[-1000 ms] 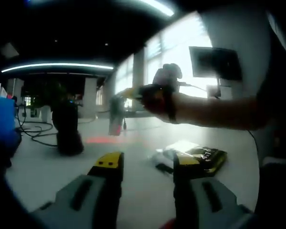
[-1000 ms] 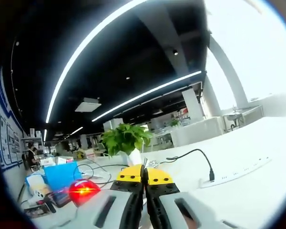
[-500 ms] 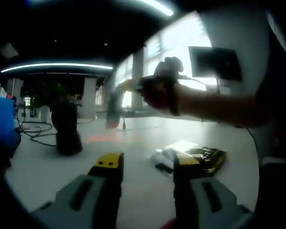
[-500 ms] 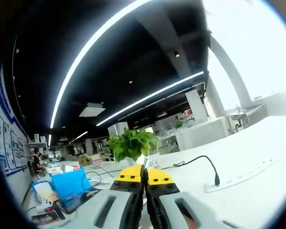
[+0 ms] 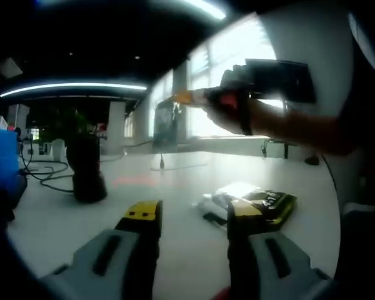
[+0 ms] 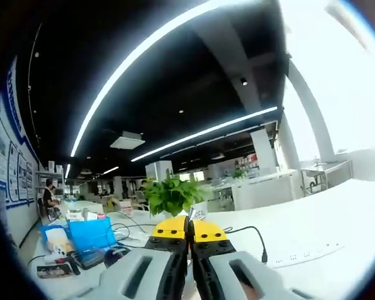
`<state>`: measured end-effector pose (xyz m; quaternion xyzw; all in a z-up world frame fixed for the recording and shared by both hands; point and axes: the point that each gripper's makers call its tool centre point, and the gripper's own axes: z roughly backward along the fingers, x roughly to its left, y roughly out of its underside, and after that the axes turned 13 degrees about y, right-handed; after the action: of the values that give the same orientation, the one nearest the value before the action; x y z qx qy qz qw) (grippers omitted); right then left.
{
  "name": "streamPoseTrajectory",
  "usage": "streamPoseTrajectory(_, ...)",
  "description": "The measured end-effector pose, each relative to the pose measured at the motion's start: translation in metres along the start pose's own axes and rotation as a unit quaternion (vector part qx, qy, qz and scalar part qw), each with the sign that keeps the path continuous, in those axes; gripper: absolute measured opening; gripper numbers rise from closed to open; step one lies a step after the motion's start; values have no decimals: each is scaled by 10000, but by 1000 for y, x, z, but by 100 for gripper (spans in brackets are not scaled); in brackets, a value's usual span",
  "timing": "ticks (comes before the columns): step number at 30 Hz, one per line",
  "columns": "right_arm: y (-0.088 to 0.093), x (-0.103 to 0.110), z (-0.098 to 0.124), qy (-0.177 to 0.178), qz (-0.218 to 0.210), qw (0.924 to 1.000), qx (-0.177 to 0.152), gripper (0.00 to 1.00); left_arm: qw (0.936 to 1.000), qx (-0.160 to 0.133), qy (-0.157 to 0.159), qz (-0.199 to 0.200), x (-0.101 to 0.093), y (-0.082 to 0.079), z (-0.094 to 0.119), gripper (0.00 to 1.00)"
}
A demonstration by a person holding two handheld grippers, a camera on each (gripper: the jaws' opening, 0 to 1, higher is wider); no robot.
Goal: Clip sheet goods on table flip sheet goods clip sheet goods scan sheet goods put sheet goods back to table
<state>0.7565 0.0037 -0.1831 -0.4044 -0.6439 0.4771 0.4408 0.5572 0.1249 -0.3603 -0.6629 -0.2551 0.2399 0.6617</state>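
Tabletop [image 5: 175,250]: white, runs out ahead of the left tongs [image 5: 194,215] and under them.

Person's arm [image 5: 300,128]: comes in from the right of the left gripper view, above and well ahead of the left tongs.

Hand [image 5: 228,109]: holds the right tongs [image 5: 169,103] up in the air, well above the tabletop, past the left tongs' tips.

Left tongs: jaws wide apart, yellow tips, nothing between them, low over the tabletop.

Right tongs [image 6: 190,228]: in the right gripper view the jaws are pressed together, tips touching. A thin edge sticks up between the tips; too small to say what it is there. In the left gripper view a dark flat sheet [image 5: 165,128] hangs straight down from the right tongs' tips, clear of the tabletop. So the right tongs are clamped on the sheet.

Pack [image 5: 259,203]: black and yellow with a shiny clear part, lies flat on the tabletop just ahead and right of the left tongs' right jaw.

Scanner [image 5: 87,169]: dark upright thing, stands on the tabletop ahead and left of the left tongs, well apart from them. A faint red patch [image 5: 134,181] lies on the tabletop between it and the hanging sheet.

Plant [image 6: 169,194]: green, in a white pot, straight ahead just above the right tongs' tips.

Power strip [image 6: 306,253]: white, with a black cable, ahead and right of the right tongs.

Blue box [image 6: 90,231]: ahead and left of the right tongs, among clutter.
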Motion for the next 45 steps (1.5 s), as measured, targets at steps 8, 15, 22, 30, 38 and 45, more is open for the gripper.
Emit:
streamPoseTrajectory(8,-11,-25,7,16,330,9994,50,0,10000,63,-11,-40,-1,2,0,34)
streamPoseTrajectory(15,-12,-26,16,-130,671,9976,86,0,9999,114,-13,-69,-2,3,0,34)
streamPoseTrajectory(22,-14,-22,21,-447,781,9959,106,0,9999,137,-49,-71,-1,4,0,34)
streamPoseTrajectory(30,-8,-25,25,-603,999,9929,210,0,9998,162,-52,-95,-2,4,0,34)
streamPoseTrajectory(38,2,-33,28,-863,1336,9869,253,0,9998,167,-59,-108,-3,4,1,34)
streamPoseTrajectory(45,7,-45,30,-991,1327,9859,241,0,9998,151,-40,-116,-5,3,1,34)
